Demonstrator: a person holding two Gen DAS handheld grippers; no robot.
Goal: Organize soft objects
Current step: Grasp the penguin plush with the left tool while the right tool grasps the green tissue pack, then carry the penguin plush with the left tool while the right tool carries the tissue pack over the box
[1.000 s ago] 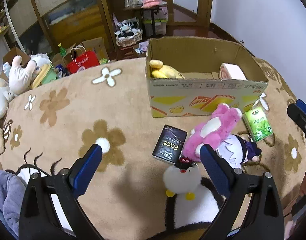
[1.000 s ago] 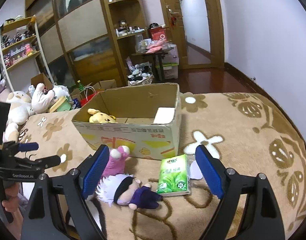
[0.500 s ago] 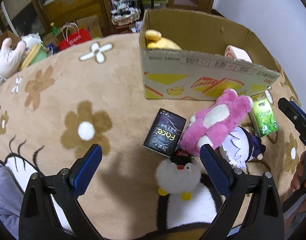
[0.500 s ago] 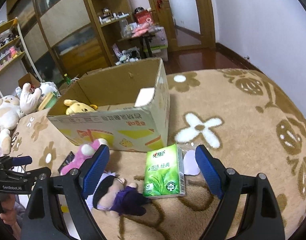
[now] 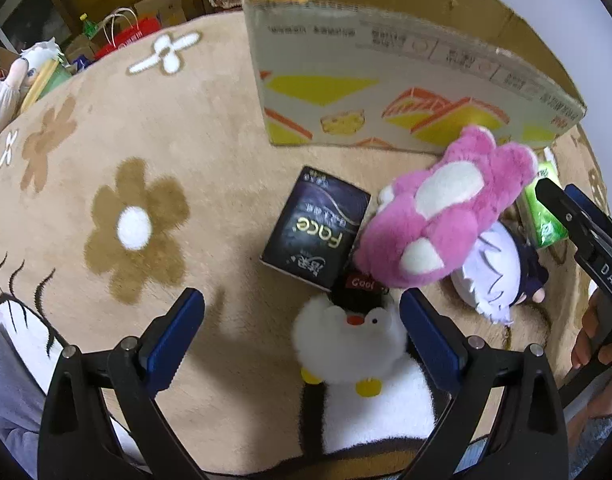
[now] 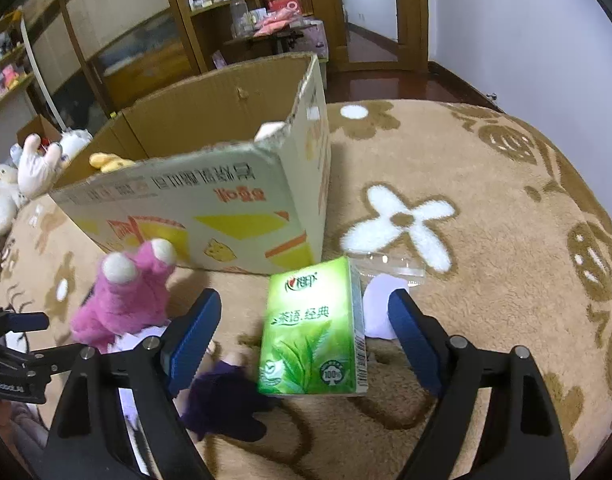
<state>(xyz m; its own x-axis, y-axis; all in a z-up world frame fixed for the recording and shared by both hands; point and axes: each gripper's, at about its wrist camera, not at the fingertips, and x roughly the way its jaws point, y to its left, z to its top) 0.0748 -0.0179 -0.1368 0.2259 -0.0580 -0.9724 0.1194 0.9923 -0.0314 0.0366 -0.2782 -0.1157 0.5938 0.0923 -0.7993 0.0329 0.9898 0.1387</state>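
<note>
Cardboard forms the landmark: an open cardboard box (image 5: 386,92) on a tan flowered blanket (image 5: 145,152). Its wall hides most of the inside; only the top of 1 yellow plush (image 6: 107,161) and a pale corner show over the rim. Just in front of the box lie a dark tissue pack (image 5: 316,228), a pink plush (image 5: 442,208) and a green tissue pack (image 6: 314,328). A white-haired doll (image 5: 494,268) is half covered by the pink plush. The left gripper (image 5: 301,332) is spread wide around a penguin plush (image 5: 350,344), pads clear of it; its lower body is cut off. The right gripper (image 6: 303,332) is closing, pads not touching the green tissue pack between them.
</note>
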